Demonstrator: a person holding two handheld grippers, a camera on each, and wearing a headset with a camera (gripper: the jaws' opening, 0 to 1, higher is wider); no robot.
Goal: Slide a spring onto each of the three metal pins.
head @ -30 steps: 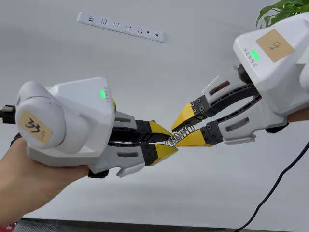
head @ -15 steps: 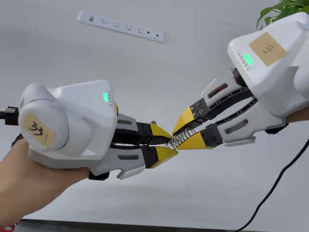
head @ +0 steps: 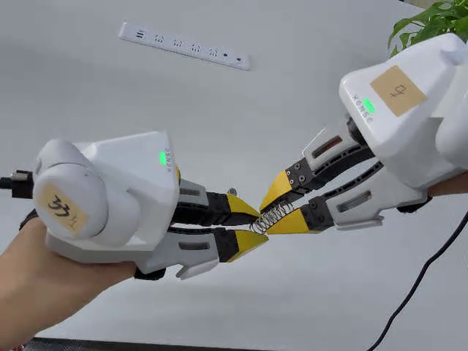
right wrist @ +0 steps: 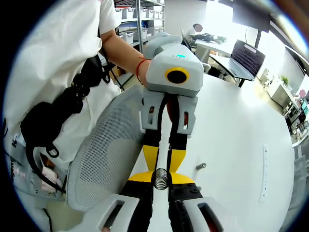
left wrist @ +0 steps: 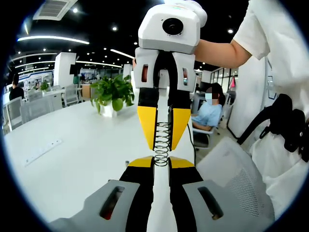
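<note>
I held both grippers up over the white table (head: 102, 102), their yellow tips meeting nose to nose. My right gripper (head: 269, 218) was clamped on the spring (head: 274, 214), which lay slantwise between its two jaws with its lower end reaching out to the tips of my left gripper (head: 259, 223). The left jaws were drawn close together, with only a thin slit between them; whether a pin sat in that slit I could not make out. In the left gripper view the spring (left wrist: 162, 141) ran straight down from the right gripper's yellow tips to my own. In the right gripper view I saw it end-on, a small ring (right wrist: 161, 178) between my jaws. One metal pin (right wrist: 201, 166) lay loose on the table, apart from both grippers. A power strip (head: 184, 44) lay at the far side, a plant (head: 428, 22) in the corner.
</note>
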